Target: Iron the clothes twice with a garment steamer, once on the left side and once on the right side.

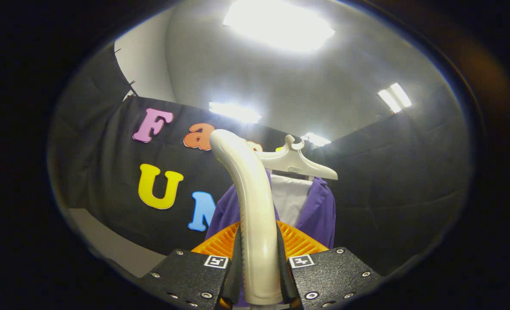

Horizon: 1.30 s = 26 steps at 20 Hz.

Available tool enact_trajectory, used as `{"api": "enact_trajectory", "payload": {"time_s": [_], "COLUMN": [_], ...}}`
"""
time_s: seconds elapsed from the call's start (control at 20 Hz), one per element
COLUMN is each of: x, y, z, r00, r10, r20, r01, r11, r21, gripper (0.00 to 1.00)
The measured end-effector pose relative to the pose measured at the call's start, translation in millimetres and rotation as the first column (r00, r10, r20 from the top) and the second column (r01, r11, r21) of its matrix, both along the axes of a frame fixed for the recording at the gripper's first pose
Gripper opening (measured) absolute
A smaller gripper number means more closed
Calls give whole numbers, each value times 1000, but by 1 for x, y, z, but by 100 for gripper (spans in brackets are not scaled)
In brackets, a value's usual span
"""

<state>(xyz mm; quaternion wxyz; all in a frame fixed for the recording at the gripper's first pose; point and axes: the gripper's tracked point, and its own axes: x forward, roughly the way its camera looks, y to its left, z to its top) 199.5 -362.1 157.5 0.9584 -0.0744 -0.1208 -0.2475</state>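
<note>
A cream garment steamer handle (255,206) rises between my fingers and curves up to a rounded top. My gripper (259,267) is shut on this handle, one finger pressing each side. Behind the handle hangs a purple garment (319,211) with a white lining (290,196), on a white hanger (295,162). The steamer handle hides the garment's left part. The garment hangs just beyond my fingers.
Black cloth walls (401,181) close the booth on the left, behind and on the right. A pale floor or ledge strip (108,241) runs along the lower left. Bright ceiling lights (280,23) glare overhead.
</note>
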Motion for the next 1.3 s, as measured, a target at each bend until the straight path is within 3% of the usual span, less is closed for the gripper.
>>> {"api": "enact_trajectory", "payload": {"time_s": [0.15, 0.3, 0.6, 0.8, 1.05, 1.3], "x": [7, 18, 52, 63, 69, 63], "y": [-26, -37, -41, -46, -50, -44], "z": [-3, -14, -58, -78, -99, -135], "r00": [992, 980, 985, 975, 942, 918], "r10": [-125, -199, -159, -193, -295, -325], "r20": [16, 3, -73, -114, -163, -225], "r01": [125, 199, 161, 195, 287, 309], "r11": [992, 979, 987, 981, 955, 945], "r21": [-14, -40, 26, 10, -69, -106], "gripper": [36, 36, 37, 36, 36, 37]}}
